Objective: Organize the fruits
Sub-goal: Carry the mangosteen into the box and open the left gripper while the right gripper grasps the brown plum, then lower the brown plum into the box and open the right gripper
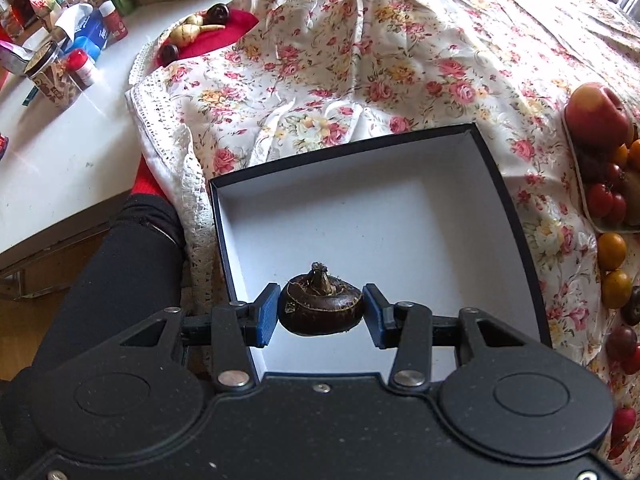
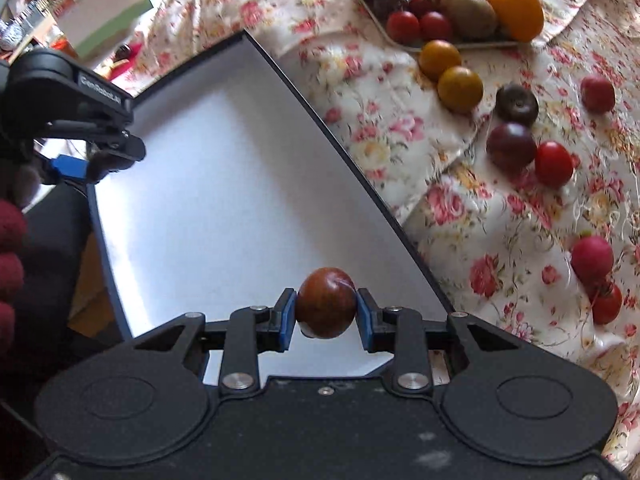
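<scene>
Water chestnut (image 1: 320,304) clamped in left gripper (image 1: 321,311), dark tomato (image 2: 326,302) clamped in right gripper (image 2: 326,312); both held over box (image 1: 400,200) near edge.

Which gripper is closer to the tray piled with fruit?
Right. The right gripper, shut on a dark reddish tomato, hangs over the white-lined box's edge nearest the shallow fruit tray. The left gripper, holding a brown water chestnut, is over the box's far side.

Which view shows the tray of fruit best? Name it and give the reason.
The right wrist view. There the tray sits whole near the top, its rim and the piled fruit plain. The left wrist view catches only part of it at the right edge, cut off by the frame.
</scene>
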{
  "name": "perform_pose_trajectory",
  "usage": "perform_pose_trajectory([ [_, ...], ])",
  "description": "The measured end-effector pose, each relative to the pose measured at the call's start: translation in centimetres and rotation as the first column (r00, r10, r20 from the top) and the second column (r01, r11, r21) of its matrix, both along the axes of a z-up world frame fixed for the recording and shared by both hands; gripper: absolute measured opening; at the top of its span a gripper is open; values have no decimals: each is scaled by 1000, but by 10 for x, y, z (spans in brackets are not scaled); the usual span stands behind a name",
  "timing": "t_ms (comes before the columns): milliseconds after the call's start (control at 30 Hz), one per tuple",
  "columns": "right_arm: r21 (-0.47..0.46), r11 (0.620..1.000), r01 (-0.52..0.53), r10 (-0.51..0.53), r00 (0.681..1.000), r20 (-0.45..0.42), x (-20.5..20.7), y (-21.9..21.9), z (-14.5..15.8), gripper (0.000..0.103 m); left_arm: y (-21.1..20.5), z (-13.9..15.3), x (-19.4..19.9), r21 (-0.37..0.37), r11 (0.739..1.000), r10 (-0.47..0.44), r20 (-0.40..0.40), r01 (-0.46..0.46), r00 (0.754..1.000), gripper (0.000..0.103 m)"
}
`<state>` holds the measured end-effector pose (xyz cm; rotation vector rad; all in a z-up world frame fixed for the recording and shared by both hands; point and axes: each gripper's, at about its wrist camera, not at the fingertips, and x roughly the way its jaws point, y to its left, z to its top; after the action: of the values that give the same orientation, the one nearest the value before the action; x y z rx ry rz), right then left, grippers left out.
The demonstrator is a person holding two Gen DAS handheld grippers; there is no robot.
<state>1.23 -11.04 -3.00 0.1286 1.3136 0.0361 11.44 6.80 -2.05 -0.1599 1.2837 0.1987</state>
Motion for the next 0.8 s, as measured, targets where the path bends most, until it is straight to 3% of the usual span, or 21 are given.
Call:
perform_pose_trajectory([
  [300, -19, 1000, 24, -24, 1000, 3, 7, -5, -12, 33, -3, 0, 1, -30, 999, -15, -13, 15, 1000, 53],
  [800, -43, 999, 11, -8, 998, 65, 8, -3, 0, 34, -7, 4, -2, -29, 998, -51, 9, 52, 999, 50],
])
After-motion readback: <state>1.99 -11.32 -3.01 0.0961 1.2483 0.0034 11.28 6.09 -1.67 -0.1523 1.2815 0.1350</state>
